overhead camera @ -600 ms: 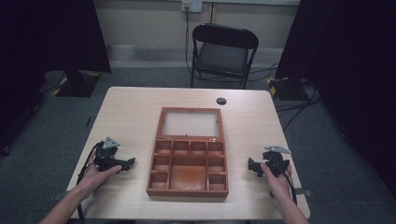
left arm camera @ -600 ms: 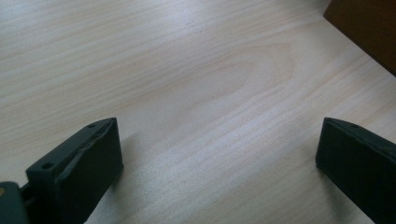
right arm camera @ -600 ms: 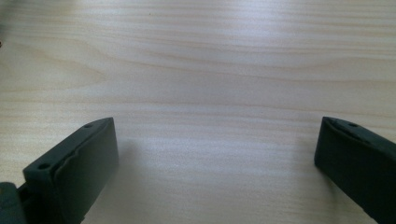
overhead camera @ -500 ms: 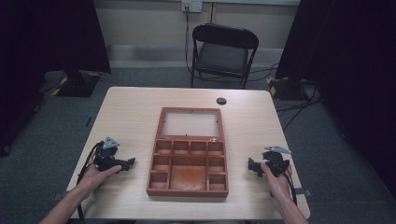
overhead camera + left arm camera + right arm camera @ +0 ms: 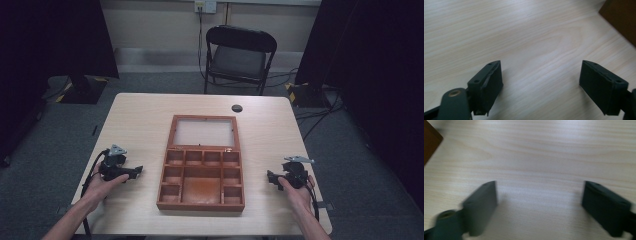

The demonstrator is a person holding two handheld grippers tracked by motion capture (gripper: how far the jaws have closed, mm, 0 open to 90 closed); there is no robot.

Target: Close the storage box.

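The wooden box (image 5: pixel 201 170) lies open in the middle of the table (image 5: pixel 140 120), nearer the near edge than the far one. Its long axis runs from near to far: the tray with its small compartments sits toward the person, and the lid (image 5: pixel 203 132), with a pale panel, lies flat beyond it, pointing toward the chair (image 5: pixel 239 57). The left gripper (image 5: pixel 137 171) rests on the table just left of the box, jaws aimed right at it, spread apart with nothing but bare wood between them. The right gripper (image 5: pixel 270 178) sits to the right of the box, aimed left, jaws likewise apart and empty. A small dark disc (image 5: pixel 237 108) lies near the far edge.
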